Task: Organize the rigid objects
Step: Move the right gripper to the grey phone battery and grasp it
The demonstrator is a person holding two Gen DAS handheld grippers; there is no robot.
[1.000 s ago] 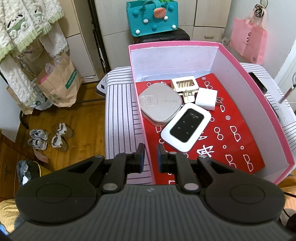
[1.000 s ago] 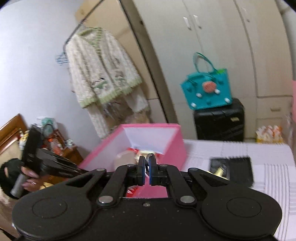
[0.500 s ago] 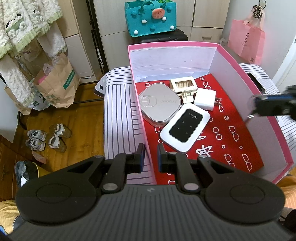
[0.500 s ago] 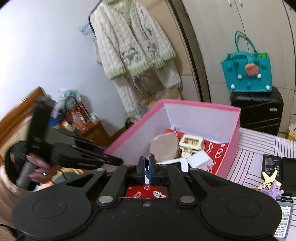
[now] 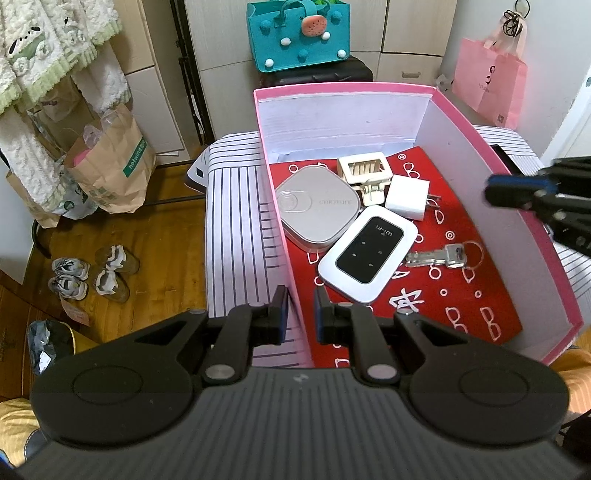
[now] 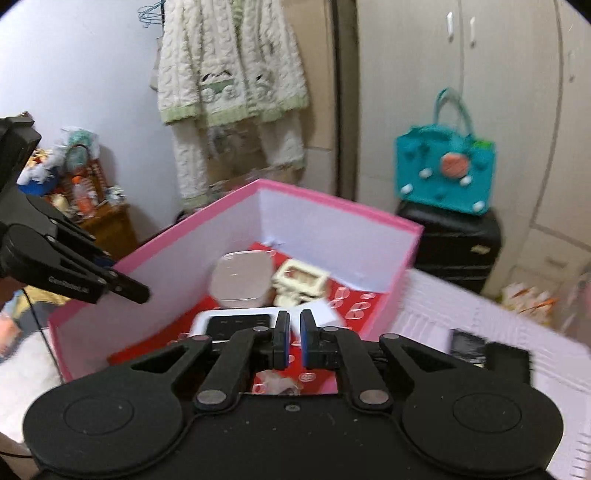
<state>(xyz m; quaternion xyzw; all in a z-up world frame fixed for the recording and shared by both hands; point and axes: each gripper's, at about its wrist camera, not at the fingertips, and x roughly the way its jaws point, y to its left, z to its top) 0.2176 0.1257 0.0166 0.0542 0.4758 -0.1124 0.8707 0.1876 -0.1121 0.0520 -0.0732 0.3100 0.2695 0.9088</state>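
A pink box (image 5: 524, 221) with a red patterned lining stands on the striped bed. In it lie a grey square case (image 5: 317, 206), a white Wi-Fi router (image 5: 367, 253), a cream clip (image 5: 365, 175), a white charger (image 5: 406, 197) and a silver key on a ring (image 5: 443, 255). My left gripper (image 5: 298, 319) is slightly open and empty, astride the box's near left wall. My right gripper (image 6: 291, 341) is slightly open and empty above the box's right side; it also shows in the left wrist view (image 5: 524, 190). The box (image 6: 376, 218) shows in the right wrist view.
Dark flat devices (image 6: 484, 350) lie on the bed right of the box. A black suitcase (image 6: 450, 247) with a teal bag (image 5: 299, 35) stands behind. A paper bag (image 5: 107, 162) and shoes (image 5: 92, 273) are on the wooden floor at left. A pink bag (image 5: 489, 79) hangs at right.
My right gripper moved over the box with the key, opened and let it go. The key now lies on the red lining. My left gripper has stayed in place.
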